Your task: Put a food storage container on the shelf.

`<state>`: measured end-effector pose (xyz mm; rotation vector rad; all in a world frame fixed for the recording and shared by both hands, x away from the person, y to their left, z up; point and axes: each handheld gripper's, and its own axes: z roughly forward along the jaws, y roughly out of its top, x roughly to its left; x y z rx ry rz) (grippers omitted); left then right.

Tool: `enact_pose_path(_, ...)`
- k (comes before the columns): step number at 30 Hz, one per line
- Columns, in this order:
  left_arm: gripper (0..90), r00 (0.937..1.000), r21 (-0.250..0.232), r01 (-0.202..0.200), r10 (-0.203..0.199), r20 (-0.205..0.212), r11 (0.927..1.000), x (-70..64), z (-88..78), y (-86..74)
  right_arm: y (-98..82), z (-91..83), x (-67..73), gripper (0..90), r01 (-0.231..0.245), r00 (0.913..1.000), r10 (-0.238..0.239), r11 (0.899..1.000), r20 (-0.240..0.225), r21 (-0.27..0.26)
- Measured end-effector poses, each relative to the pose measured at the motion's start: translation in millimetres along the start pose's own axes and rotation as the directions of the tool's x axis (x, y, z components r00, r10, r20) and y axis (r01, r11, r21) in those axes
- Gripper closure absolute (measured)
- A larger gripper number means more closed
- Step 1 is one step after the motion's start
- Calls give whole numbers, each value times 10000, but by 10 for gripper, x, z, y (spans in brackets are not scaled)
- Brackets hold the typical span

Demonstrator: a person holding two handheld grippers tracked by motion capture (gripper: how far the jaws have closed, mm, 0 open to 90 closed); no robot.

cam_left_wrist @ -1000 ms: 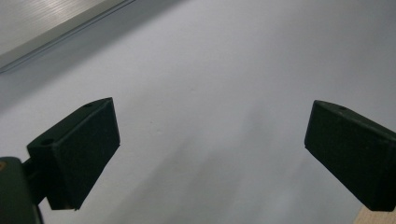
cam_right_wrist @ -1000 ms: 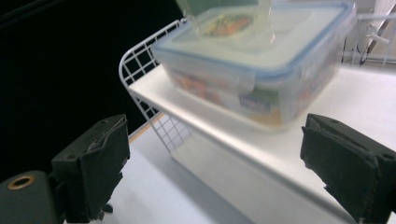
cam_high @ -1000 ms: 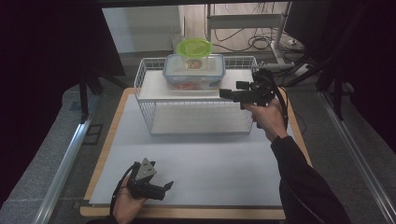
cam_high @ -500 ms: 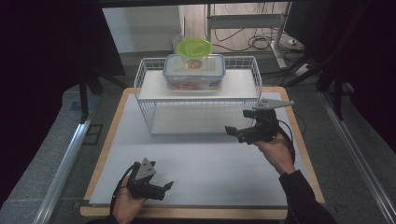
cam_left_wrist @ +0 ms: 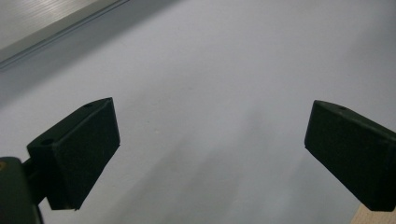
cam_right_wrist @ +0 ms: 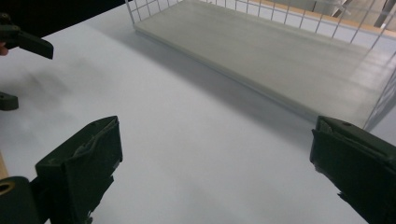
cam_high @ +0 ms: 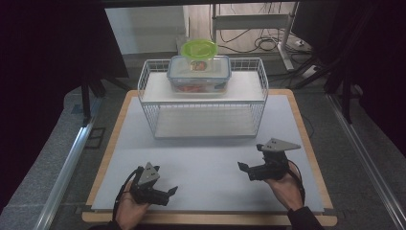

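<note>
My left gripper rests low over the pale mat at the front left, open, with nothing between its jaws; in the left gripper view only bare mat lies between them. My right gripper hovers low at the front right, pointing left. It is open and empty, and its jaws have just widened a little. In the right gripper view they frame bare mat. A white wire rack stands at the back. A clear lidded food container sits on its top shelf, with a green lidded bowl behind.
The rack's lower shelf lies bare ahead of the right gripper. The left gripper's fingers show at the far left of the right gripper view. The mat lies on a wooden board. Metal rails and dark floor flank the table.
The right gripper has come down from beside the rack's top shelf to low over the mat at the front right. The left gripper has stayed put.
</note>
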<state>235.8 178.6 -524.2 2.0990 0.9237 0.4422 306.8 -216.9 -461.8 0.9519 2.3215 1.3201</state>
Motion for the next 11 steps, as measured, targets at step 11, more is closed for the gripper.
enact_pose_path(11, 31, 9999, 105, -154, 153, 47, 9998, -8, 23, -7, -426, 108, 30, 20, 193, 9996, -212, 9942, 168, 1057)
